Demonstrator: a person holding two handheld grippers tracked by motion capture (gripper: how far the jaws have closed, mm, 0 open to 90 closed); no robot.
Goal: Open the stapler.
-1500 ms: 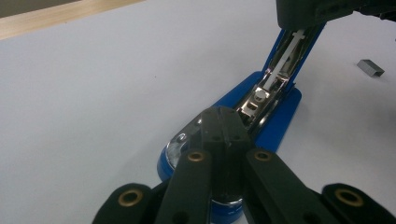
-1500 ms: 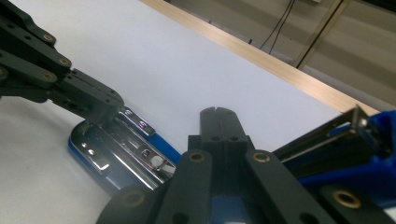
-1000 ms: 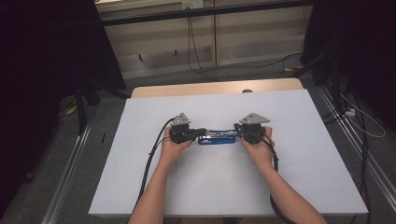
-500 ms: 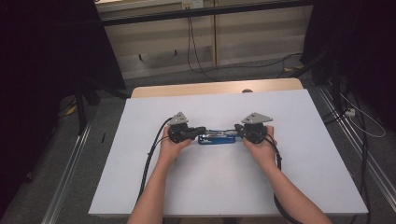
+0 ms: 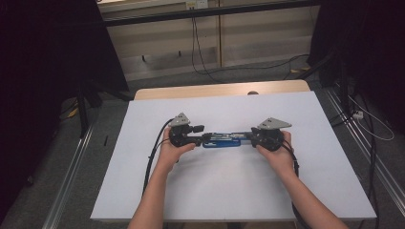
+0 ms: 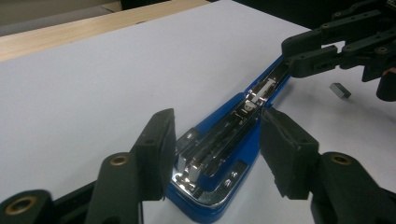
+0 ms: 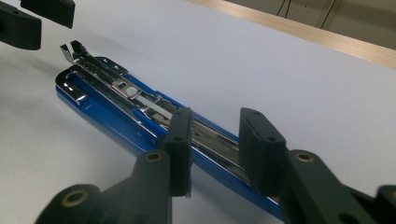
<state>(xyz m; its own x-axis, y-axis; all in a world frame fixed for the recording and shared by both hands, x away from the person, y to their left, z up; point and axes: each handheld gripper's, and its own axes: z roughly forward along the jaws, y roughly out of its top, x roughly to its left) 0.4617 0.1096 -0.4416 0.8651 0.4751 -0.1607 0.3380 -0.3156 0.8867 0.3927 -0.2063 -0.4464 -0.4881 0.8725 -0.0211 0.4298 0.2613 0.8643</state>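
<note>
A blue stapler (image 5: 227, 140) lies unfolded flat on the white table (image 5: 229, 191), its chrome staple track facing up. My left gripper (image 5: 200, 136) is at its left end and my right gripper (image 5: 250, 137) at its right end. In the left gripper view the jaws (image 6: 217, 144) have just been opening and stand on either side of the stapler's hinge end (image 6: 210, 186), with gaps at both pads. In the right gripper view the jaws (image 7: 217, 144) have also just been opening, and the stapler's track (image 7: 116, 107) runs between them untouched.
A small grey block (image 6: 340, 89) lies on the table by the right gripper's jaws. A wooden strip (image 5: 215, 90) runs along the table's far edge. Cables trail from both grippers toward the person. Metal rails run beside the table on both sides.
Both grippers were shut on the stapler's ends; now both pairs of jaws have opened. The right hand has drawn slightly to the right. The stapler stays flat on the table.
</note>
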